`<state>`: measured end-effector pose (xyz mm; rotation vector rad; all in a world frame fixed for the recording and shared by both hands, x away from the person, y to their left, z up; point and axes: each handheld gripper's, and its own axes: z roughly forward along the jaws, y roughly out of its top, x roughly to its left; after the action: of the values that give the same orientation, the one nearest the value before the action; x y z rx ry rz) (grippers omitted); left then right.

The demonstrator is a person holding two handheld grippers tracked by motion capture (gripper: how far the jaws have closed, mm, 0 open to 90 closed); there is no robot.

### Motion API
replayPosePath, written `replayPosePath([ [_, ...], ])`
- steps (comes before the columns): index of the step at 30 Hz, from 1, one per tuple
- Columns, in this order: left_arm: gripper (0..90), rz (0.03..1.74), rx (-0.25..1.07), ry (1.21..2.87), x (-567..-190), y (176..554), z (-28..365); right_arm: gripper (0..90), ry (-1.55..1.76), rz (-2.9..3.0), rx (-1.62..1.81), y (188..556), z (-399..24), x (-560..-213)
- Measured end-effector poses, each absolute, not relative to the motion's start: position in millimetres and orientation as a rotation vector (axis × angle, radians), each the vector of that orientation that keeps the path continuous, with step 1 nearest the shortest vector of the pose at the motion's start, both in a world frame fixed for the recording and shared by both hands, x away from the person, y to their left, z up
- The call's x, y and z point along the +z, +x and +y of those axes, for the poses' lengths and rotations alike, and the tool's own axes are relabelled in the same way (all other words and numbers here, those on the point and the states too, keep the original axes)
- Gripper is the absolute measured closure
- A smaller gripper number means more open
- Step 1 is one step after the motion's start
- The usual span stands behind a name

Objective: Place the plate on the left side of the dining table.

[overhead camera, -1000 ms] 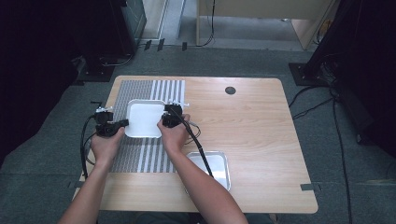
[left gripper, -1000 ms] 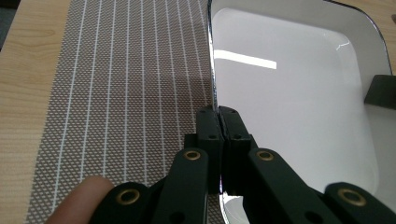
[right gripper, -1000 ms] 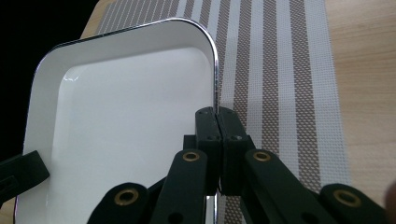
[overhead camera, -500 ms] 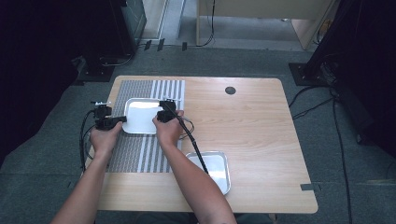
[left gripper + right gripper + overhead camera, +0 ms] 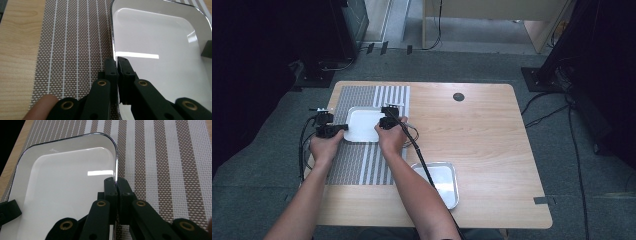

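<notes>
Wooden desk [image 5: 492,150] is carrying a striped mat [image 5: 362,165] toward 9 o'clock. On it, the left gripper [image 5: 343,127] is pinching the white tray [image 5: 362,122] by its 9 o'clock rim, jaws pressed on the edge. The right gripper [image 5: 379,123] is clamping the 3 o'clock rim. A second tray [image 5: 449,187] is lying near 5 o'clock.
</notes>
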<state>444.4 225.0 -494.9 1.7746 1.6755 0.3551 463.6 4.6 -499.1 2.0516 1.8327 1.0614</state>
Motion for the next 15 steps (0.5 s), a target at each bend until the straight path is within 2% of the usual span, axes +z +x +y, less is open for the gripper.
replayPosePath([
  [15,86.4,1.666,0.393,1.781,-498.5,446.3,220.5,87.8,2.034,1.842,1.048,467.3,3.2,-504.8],
])
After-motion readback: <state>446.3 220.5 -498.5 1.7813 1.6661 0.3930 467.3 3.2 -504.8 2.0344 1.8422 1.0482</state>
